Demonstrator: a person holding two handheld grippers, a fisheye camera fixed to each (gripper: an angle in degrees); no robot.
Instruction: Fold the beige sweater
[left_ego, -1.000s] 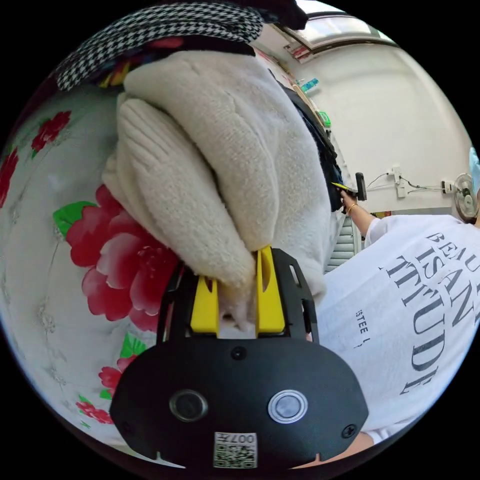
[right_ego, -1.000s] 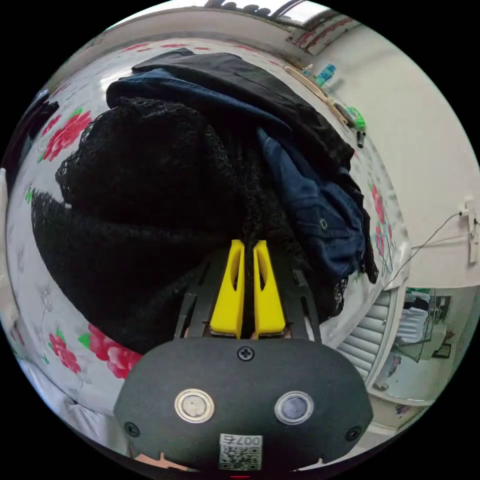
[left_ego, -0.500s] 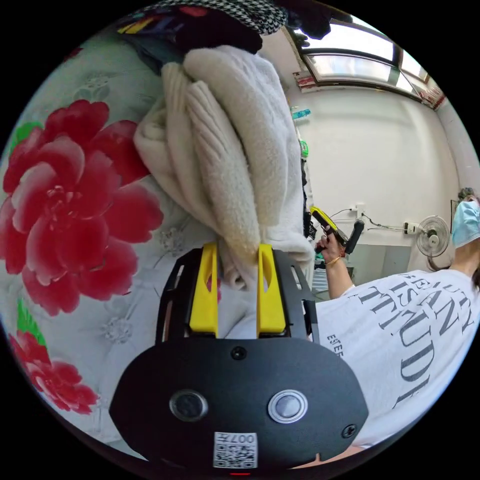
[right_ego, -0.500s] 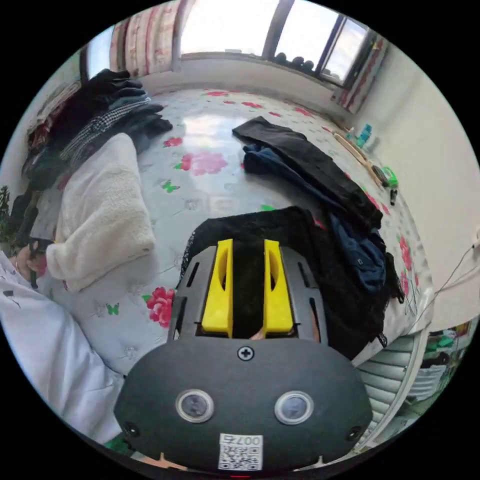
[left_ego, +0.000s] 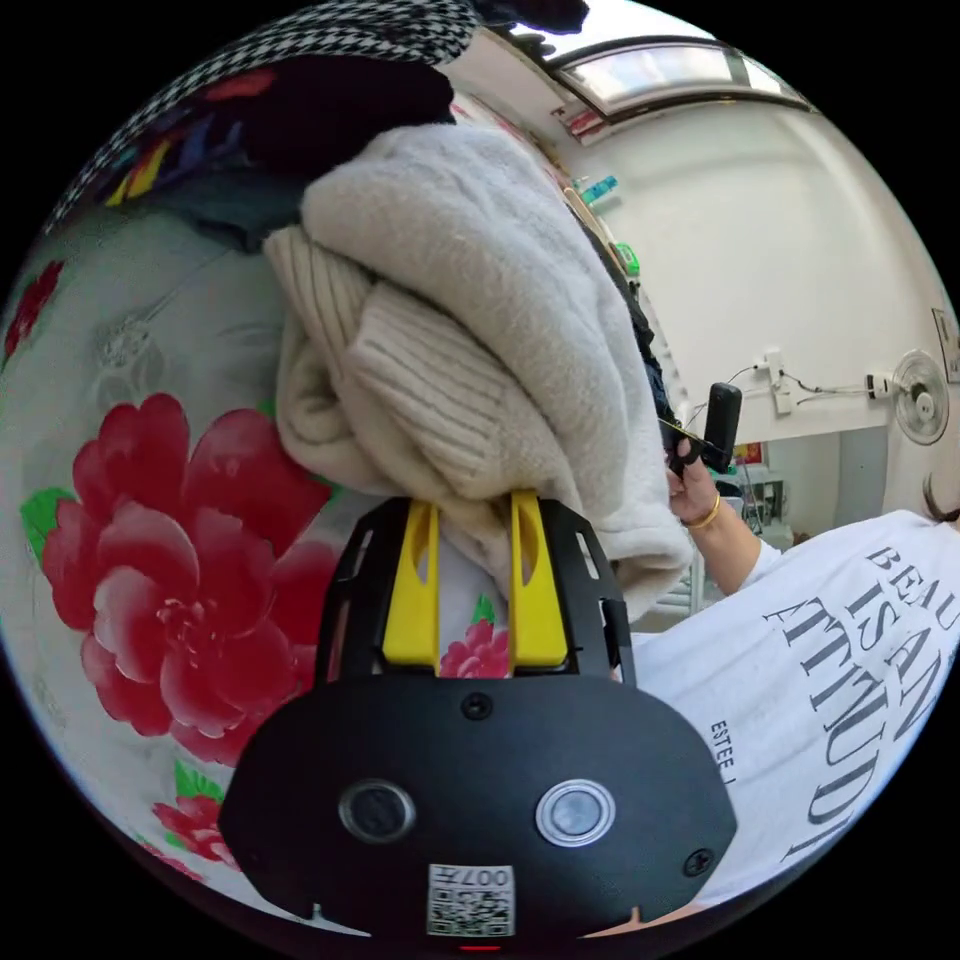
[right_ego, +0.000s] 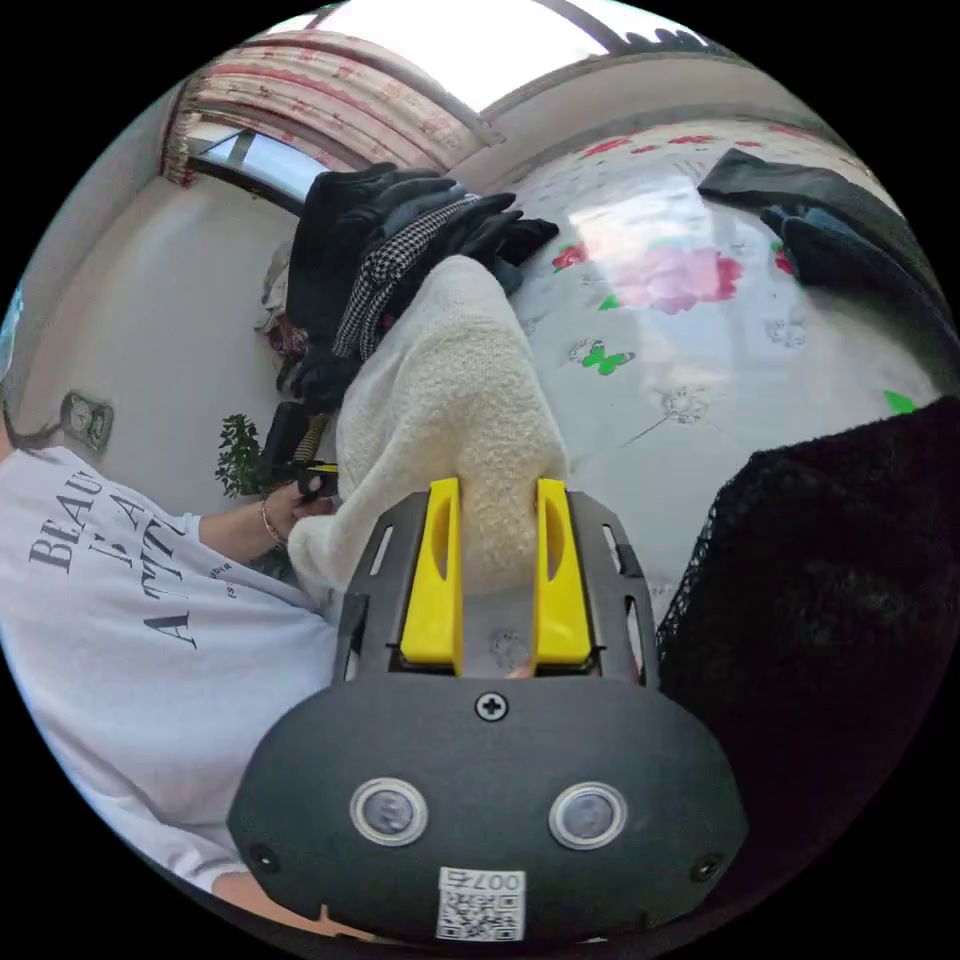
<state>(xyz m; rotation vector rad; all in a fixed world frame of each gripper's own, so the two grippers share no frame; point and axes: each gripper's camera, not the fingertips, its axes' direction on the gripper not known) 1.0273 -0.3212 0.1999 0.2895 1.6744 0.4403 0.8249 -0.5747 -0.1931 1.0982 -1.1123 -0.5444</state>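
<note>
while beige sweater (left_ego: 470, 330) lies bundled on floral bedspread (left_ego: 150, 560) beside clothes pile (right_ego: 390, 250), left gripper (left_ego: 475, 520) sits at its near edge, jaws apart around fold, grip uncertain. right gripper (right_ego: 497, 500) open, just short of sweater's other end.

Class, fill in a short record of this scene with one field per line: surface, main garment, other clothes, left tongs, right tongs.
surface: white bedspread with red flowers
main garment: beige sweater, bundled in folds beside a stack of dark clothes
other clothes: black lace garment near the right tongs
left tongs: left tongs with jaws apart, sweater edge between the tips
right tongs: right tongs open, sweater beyond the jaws
</note>
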